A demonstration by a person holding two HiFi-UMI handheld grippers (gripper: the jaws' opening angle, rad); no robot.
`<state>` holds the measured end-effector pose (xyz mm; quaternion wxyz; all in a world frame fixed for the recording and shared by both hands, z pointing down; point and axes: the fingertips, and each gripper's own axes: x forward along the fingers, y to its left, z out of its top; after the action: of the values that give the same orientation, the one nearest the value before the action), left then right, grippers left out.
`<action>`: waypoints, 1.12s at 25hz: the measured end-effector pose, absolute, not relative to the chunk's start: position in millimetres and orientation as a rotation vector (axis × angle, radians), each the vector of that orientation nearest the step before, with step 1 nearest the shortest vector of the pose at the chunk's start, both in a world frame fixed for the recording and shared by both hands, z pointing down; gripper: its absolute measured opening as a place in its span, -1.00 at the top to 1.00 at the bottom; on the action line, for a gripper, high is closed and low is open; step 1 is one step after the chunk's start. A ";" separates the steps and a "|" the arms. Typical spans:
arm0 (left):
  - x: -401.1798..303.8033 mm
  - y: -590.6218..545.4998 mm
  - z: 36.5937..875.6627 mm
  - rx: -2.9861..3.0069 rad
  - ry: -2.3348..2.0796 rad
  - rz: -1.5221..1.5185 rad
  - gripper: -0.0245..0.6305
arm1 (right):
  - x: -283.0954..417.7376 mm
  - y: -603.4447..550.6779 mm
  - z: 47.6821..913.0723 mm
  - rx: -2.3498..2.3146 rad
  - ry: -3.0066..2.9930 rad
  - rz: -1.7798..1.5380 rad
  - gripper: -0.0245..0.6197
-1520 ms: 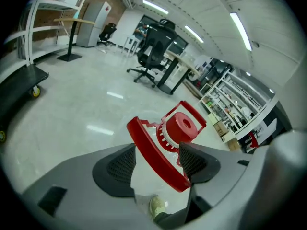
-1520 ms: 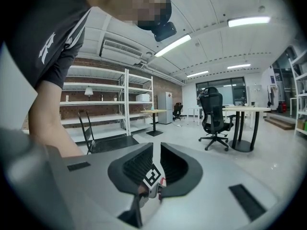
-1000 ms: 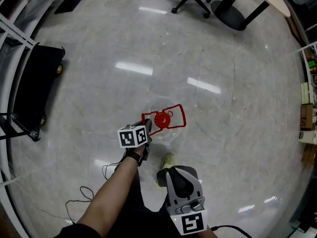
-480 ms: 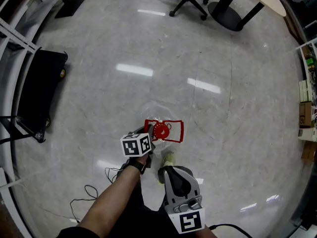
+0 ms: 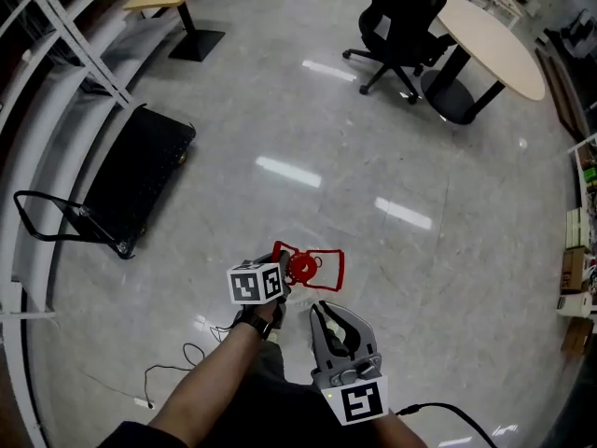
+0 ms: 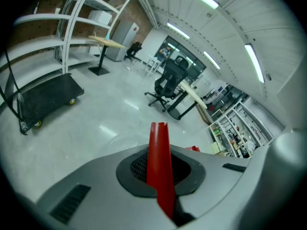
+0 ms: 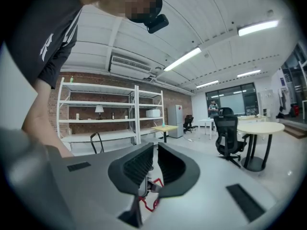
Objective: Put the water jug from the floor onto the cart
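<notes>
The water jug is clear with a red cap point(image 5: 300, 267) and a red wire-frame handle point(image 5: 326, 269). It hangs above the floor in the head view, near the picture's middle. My left gripper point(image 5: 283, 269) is shut on that handle; in the left gripper view the red handle strip point(image 6: 159, 166) runs up between the closed jaws. My right gripper point(image 5: 338, 318) hovers just below and to the right of the jug, holding nothing, its jaws point(image 7: 154, 152) a narrow gap apart. The black flat cart point(image 5: 131, 180) stands on the floor to the left, with its push handle point(image 5: 56, 217) nearest me.
A black office chair point(image 5: 401, 26) and a round beige table point(image 5: 490, 31) stand at the far side. White shelving point(image 5: 56, 54) runs along the left wall behind the cart point(image 6: 43, 97). A thin cable point(image 5: 177, 362) lies on the floor by my left arm. Shelves with boxes point(image 5: 578, 287) line the right edge.
Both grippers have risen, the jug going up with the left one off the floor. The head view has tipped up, so the cart and the room's far side show more.
</notes>
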<state>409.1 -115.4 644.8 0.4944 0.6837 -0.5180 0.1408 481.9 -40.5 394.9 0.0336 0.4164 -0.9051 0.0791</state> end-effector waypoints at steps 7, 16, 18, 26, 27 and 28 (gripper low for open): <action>299.4 -105.2 528.3 1.721 -1.382 0.204 0.89 | 364.6 -14.2 320.7 1.054 -2.927 0.104 0.85; 129.7 -85.1 468.1 1.715 -1.596 0.136 0.89 | 218.6 5.5 301.3 0.761 -3.020 0.063 0.85; 96.9 -85.2 460.4 1.690 -1.642 0.125 0.89 | 192.4 1.3 297.1 0.687 -3.035 0.064 0.84; -49.9 -99.6 468.9 1.474 -1.822 0.035 0.89 | 72.0 -49.6 300.1 0.386 -3.113 0.074 0.84; -70.8 -103.4 473.2 1.434 -1.839 0.026 0.89 | 53.4 -58.8 301.5 0.338 -3.118 0.078 0.85; -91.6 -108.3 477.9 1.393 -1.854 0.015 0.89 | 34.2 -69.2 302.7 0.287 -3.122 0.082 0.85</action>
<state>-91.6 -108.3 477.9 0.3999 0.5506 -0.7327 0.0058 34.2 -69.2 302.7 0.0024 0.0916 -0.9955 0.0261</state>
